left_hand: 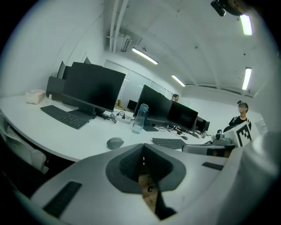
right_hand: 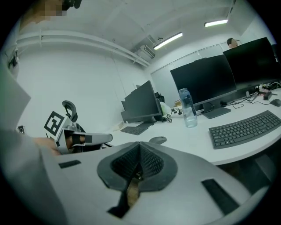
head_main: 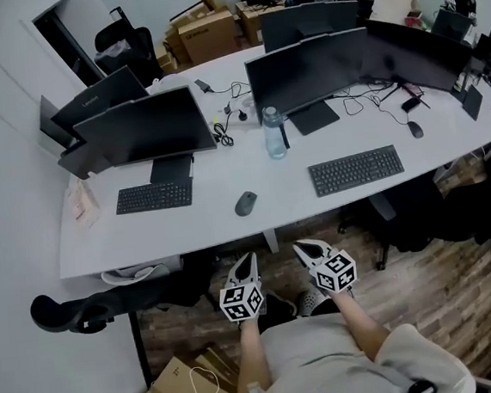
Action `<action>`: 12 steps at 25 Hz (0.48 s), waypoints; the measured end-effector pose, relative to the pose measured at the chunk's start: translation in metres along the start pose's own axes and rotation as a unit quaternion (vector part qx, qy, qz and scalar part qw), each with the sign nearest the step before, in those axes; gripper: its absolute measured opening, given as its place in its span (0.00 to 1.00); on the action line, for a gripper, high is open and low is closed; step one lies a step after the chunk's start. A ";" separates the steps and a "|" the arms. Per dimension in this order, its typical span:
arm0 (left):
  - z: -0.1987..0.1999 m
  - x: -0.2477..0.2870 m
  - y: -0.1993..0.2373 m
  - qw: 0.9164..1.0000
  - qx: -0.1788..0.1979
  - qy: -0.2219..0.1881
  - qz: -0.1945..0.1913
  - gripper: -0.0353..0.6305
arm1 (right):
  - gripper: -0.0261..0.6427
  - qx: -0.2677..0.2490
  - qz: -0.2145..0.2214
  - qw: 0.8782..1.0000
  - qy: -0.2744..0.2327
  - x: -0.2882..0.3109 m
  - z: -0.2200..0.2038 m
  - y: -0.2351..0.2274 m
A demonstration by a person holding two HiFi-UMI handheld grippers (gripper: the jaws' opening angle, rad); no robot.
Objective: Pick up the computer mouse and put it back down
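A dark grey computer mouse [head_main: 245, 202] lies on the white desk [head_main: 221, 211], near its front edge, between two keyboards. It also shows as a small grey dome in the left gripper view [left_hand: 115, 142] and in the right gripper view [right_hand: 157, 140]. Both grippers hang side by side in front of the desk, below its edge and apart from the mouse. My left gripper [head_main: 248, 258] [left_hand: 143, 145] is shut with nothing between its jaws. My right gripper [head_main: 305, 248] [right_hand: 139, 143] is shut too and holds nothing.
On the desk stand a left keyboard [head_main: 154, 196], a right keyboard [head_main: 355, 169], a clear water bottle [head_main: 274, 133], several dark monitors [head_main: 146, 127] and a second mouse [head_main: 415, 129]. A black chair [head_main: 71, 312] stands at the left, with a cardboard box [head_main: 190, 382] on the wooden floor.
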State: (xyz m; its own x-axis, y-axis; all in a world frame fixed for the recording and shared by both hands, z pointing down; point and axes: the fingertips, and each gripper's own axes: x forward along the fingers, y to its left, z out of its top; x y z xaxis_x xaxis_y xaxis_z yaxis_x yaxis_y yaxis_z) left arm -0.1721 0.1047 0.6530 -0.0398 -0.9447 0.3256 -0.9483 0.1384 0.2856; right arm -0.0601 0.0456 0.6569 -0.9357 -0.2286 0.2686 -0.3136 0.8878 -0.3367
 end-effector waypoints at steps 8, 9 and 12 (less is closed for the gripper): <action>0.017 -0.012 -0.007 0.999 0.043 -0.003 0.000 0.09 | 0.05 -0.006 0.004 1.000 -0.001 -0.004 0.003 0.000; 0.020 -0.013 -0.007 0.999 0.044 -0.007 -0.001 0.09 | 0.05 -0.006 0.006 1.000 -0.001 -0.004 0.003 0.000; 0.022 -0.012 -0.005 0.999 0.043 -0.012 0.005 0.09 | 0.05 0.003 0.005 1.000 0.002 -0.004 -0.002 -0.007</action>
State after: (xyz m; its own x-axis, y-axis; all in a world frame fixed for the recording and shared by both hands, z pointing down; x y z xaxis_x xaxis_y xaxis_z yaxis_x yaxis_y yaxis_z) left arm -0.1737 0.1082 0.6277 -0.0556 -0.9501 0.3069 -0.9714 0.1225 0.2034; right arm -0.0535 0.0412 0.6596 -0.9383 -0.2170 0.2692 -0.3043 0.8880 -0.3448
